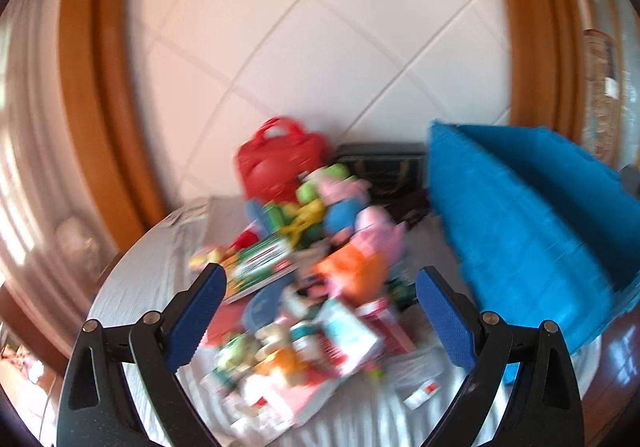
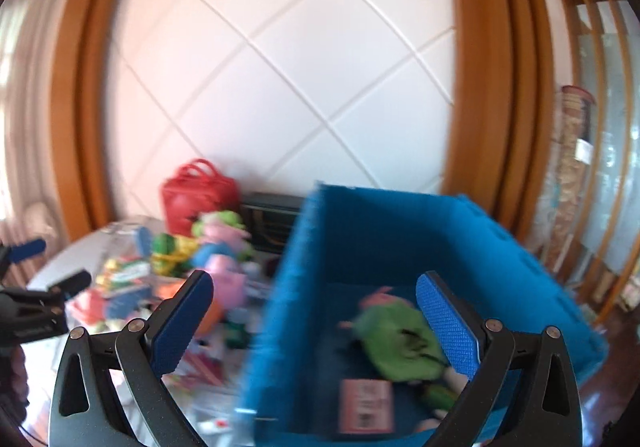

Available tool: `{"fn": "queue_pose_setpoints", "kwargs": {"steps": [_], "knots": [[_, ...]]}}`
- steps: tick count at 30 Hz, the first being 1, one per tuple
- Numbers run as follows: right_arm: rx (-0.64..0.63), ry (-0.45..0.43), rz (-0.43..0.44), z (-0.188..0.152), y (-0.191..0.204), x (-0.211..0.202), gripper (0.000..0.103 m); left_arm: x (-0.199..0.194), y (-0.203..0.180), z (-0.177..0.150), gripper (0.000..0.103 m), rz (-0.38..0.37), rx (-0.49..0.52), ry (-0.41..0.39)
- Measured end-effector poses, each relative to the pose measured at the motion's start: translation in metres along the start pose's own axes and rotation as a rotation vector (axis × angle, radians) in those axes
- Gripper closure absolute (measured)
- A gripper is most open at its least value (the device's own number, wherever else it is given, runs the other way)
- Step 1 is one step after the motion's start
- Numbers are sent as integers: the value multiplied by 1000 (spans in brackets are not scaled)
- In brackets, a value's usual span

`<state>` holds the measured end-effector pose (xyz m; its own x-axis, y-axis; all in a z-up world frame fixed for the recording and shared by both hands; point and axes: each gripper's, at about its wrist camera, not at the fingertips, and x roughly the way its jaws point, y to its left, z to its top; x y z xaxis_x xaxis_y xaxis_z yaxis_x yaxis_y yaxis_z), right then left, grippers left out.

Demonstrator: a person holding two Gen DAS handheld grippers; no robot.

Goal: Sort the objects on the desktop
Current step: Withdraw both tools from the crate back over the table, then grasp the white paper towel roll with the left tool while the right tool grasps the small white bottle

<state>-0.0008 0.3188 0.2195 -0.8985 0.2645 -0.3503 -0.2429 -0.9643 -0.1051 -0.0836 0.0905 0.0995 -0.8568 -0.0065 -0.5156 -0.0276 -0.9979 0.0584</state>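
Observation:
A blurred pile of toys, plush pigs (image 1: 372,235) and small boxes (image 1: 260,263) lies on the white tablecloth (image 1: 136,279). My left gripper (image 1: 320,287) is open and empty above the pile. A blue fabric bin (image 1: 520,231) stands to the right. In the right wrist view my right gripper (image 2: 314,295) is open and empty over the bin's left rim (image 2: 276,287). Inside the bin lie a green plush toy (image 2: 396,339) and a pink card (image 2: 364,407). The left gripper (image 2: 48,267) shows at the left edge there.
A red bag (image 1: 280,159) and a dark box (image 1: 380,167) stand at the back of the table against the white panelled wall. Wooden frames flank the wall. A glass cabinet (image 2: 600,167) is at the right. The table edge drops off at left.

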Motion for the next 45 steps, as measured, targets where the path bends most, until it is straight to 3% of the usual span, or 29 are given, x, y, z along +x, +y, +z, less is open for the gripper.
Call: {"fn": "queue_pose_setpoints", "kwargs": {"steps": [4, 11, 15, 18, 27, 29, 33, 36, 41, 42, 44, 45], "knots": [[-14, 0, 87, -8, 50, 2, 0, 10, 66, -38, 6, 104, -76, 94], [-12, 94, 189, -47, 118, 26, 0, 33, 158, -116, 6, 223, -212, 275], [-18, 204, 191, -90, 142, 58, 0, 56, 191, -163, 6, 284, -277, 375], [-8, 301, 186, -126, 153, 81, 0, 70, 207, -193, 6, 284, -340, 447], [22, 582, 91, -219, 144, 151, 0, 115, 208, -251, 6, 234, -482, 613], [47, 641, 89, -237, 139, 164, 0, 124, 204, -260, 13, 216, -481, 644], [55, 727, 75, -264, 132, 182, 0, 134, 197, -256, 17, 201, -460, 609], [98, 764, 88, -275, 124, 191, 0, 148, 194, -259, 18, 192, -458, 635], [191, 791, 88, -282, 106, 200, 1, 159, 184, -259, 41, 198, -379, 636], [190, 790, 85, -281, 105, 201, 3, 159, 182, -257, 46, 184, -358, 629], [186, 795, 90, -281, 105, 204, 21, 162, 180, -250, 51, 174, -325, 620], [187, 801, 94, -280, 106, 207, 26, 163, 180, -247, 52, 170, -311, 610]]}}
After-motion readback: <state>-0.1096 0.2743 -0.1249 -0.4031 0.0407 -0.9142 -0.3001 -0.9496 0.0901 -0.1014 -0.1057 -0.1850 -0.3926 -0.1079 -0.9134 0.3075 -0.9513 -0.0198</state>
